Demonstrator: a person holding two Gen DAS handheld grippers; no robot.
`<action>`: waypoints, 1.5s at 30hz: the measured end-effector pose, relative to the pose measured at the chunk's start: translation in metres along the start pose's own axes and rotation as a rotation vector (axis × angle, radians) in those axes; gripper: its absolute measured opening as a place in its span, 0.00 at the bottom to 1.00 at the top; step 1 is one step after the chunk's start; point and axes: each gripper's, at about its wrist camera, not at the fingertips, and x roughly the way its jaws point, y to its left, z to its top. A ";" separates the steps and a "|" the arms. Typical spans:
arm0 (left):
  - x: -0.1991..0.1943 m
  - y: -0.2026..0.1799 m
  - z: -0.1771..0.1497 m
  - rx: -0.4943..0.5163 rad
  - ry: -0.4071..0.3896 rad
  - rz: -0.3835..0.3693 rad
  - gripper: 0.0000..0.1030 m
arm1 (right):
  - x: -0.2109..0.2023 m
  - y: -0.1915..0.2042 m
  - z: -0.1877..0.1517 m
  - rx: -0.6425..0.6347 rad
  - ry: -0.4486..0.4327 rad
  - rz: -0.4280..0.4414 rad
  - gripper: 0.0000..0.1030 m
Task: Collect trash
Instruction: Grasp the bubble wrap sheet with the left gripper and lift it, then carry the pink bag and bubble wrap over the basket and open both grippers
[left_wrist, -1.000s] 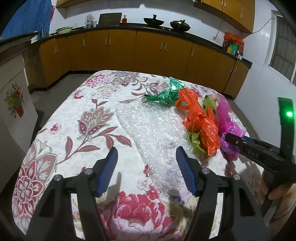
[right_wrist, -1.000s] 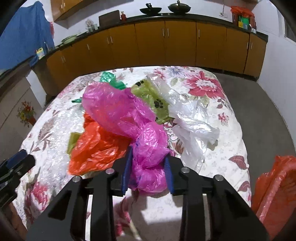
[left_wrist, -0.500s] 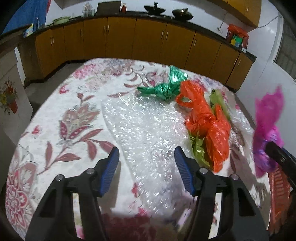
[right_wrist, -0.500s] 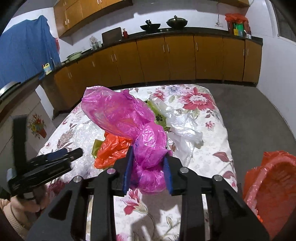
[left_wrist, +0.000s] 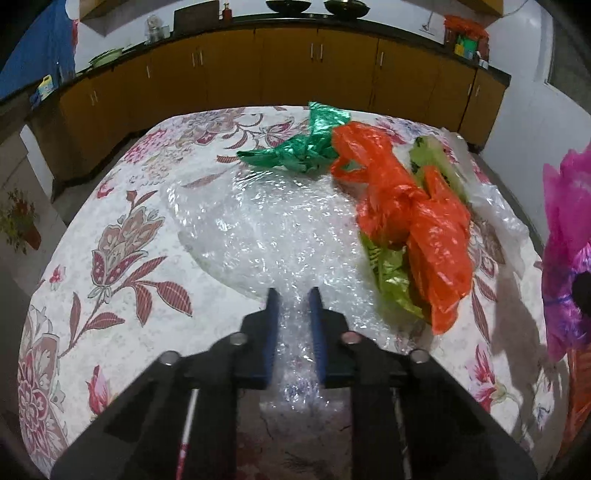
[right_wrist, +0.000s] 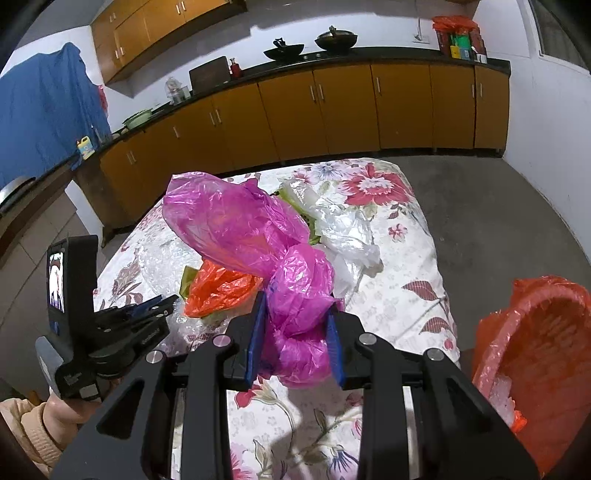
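Left wrist view: the left gripper (left_wrist: 293, 295) points down at a table covered with a flowery cloth (left_wrist: 122, 258). Its two blue fingers (left_wrist: 272, 314) have just been closing, and now they pinch the near edge of a clear sheet of bubble wrap (left_wrist: 258, 229) that lies flat on the cloth. Past the bubble wrap lies a crumpled green bag (left_wrist: 310, 147). Touching it on the right is an orange bag (left_wrist: 413, 221), with a light green bag (left_wrist: 391, 273) poking out from under it. A clear white bag (left_wrist: 495, 206) lies beside those, near the right edge of the table. A pink bag (left_wrist: 569, 236) hangs in the air at the far right. Brown cupboards (left_wrist: 295, 66) run along the wall behind. No writing can be read here.

Right wrist view: the right gripper (right_wrist: 295, 321) has its fingers squeezed on the pink bag (right_wrist: 258, 251), which is held up above the table. Under it you can see the orange bag (right_wrist: 218, 291) and the clear white bag (right_wrist: 343, 229) on the flowery cloth (right_wrist: 399, 258). On the left, a hand (right_wrist: 70, 406) in a light sleeve holds the left gripper (right_wrist: 162, 306), which carries a small lit screen (right_wrist: 56, 280). There is small white writing on its side, too tiny to read. At the right is a bin lined with an orange-red bag (right_wrist: 535, 339), just beside the table.
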 end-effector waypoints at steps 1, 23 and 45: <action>-0.003 0.003 -0.002 -0.008 -0.002 -0.013 0.13 | -0.002 0.000 0.000 0.002 -0.002 0.000 0.30; -0.161 0.043 -0.004 -0.004 -0.295 -0.114 0.11 | -0.048 0.013 -0.002 -0.010 -0.058 0.042 0.30; -0.239 -0.004 -0.010 0.085 -0.408 -0.270 0.10 | -0.105 -0.020 -0.011 0.031 -0.136 -0.036 0.30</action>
